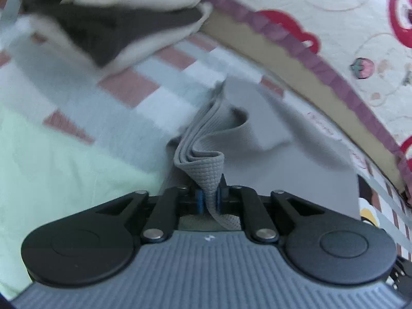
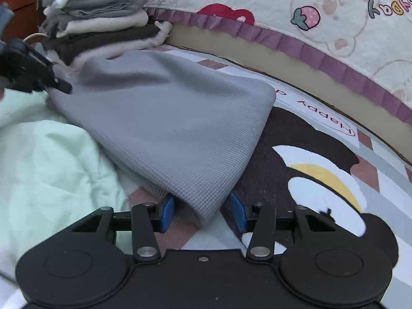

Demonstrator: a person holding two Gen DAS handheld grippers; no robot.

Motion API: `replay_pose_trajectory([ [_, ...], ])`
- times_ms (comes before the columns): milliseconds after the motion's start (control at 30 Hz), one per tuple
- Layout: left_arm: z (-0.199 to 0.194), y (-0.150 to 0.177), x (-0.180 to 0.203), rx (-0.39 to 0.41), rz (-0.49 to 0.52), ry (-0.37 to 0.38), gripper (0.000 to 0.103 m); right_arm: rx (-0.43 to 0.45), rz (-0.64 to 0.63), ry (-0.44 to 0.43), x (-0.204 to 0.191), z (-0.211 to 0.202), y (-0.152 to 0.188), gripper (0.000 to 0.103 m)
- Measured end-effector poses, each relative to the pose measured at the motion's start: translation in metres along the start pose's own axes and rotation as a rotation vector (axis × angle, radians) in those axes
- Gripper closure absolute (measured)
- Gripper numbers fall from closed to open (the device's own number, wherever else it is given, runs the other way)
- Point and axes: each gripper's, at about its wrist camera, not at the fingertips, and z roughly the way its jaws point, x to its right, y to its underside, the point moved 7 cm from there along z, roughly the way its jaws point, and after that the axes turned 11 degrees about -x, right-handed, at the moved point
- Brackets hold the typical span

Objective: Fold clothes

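A grey waffle-knit garment (image 2: 164,118) lies folded on the patterned bed sheet (image 2: 322,170). My left gripper (image 1: 209,198) is shut on its bunched edge (image 1: 206,164), with folds of the cloth running away from the jaws. That gripper also shows in the right wrist view (image 2: 33,77), at the garment's far left corner. My right gripper (image 2: 203,212) is open, its blue pads (image 2: 167,213) on either side of the garment's near corner, which lies between them.
A stack of folded clothes (image 2: 103,18) stands at the back left, also in the left wrist view (image 1: 110,20). A quilt with a purple ruffle (image 2: 296,43) runs along the back right. A pale green cloth (image 2: 46,159) lies at the left.
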Motion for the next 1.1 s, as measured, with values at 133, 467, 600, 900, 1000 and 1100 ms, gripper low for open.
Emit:
replay_pose_trajectory([
  [133,-0.021,0.001,0.003,0.056,0.023,0.064,0.097,0.059,0.269,-0.150,0.032,-0.019,-0.015,0.095],
  [467,-0.018,0.009,-0.003,0.074,0.071,-0.128,0.077,0.017,0.235,-0.076,0.028,-0.019,0.004,0.096],
  [600,-0.058,-0.016,-0.019,0.204,0.030,-0.255,0.066,0.005,0.268,-0.095,0.033,-0.017,0.009,0.096],
  [900,0.026,-0.086,0.006,-0.009,-0.055,0.073,0.045,0.012,0.308,-0.162,0.037,-0.013,0.014,0.093],
  [1000,0.073,-0.095,0.015,-0.119,0.010,0.022,0.049,0.015,0.296,-0.170,0.037,-0.013,0.014,0.093],
  [1100,0.094,-0.102,0.030,-0.144,0.222,-0.060,0.099,0.021,0.269,-0.177,0.037,-0.014,0.014,0.093],
])
